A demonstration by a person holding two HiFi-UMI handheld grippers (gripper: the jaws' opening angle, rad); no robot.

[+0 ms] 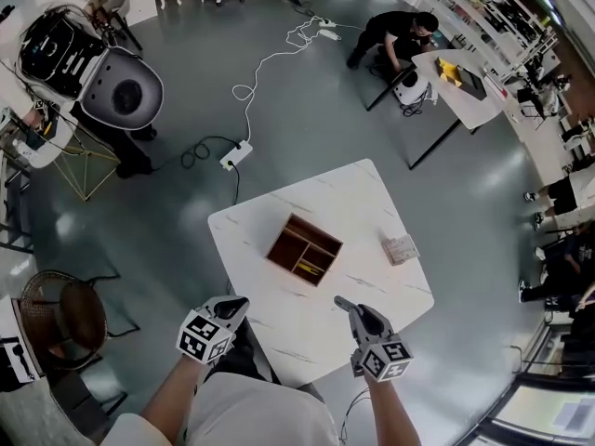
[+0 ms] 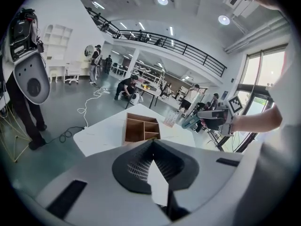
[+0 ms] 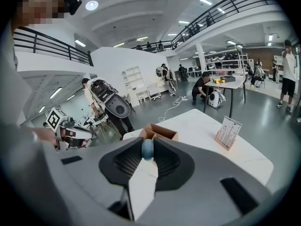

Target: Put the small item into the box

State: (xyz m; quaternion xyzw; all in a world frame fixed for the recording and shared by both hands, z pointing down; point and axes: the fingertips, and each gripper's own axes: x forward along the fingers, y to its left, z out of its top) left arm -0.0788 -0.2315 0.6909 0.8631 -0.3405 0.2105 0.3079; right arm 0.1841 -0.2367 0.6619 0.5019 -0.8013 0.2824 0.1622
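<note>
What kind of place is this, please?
Probably a robotics lab or workshop in an open hall: a white-shelled robot, a white work table with gear, and a white power strip and cable on the grey floor.

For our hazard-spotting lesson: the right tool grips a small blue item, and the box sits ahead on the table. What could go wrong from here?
1. The blue item looks round and is pinched only at the right tool's tips, so it may slip out before reaching the box.
2. The box has dividers; an off-centre release could bounce the item onto the table.
</note>
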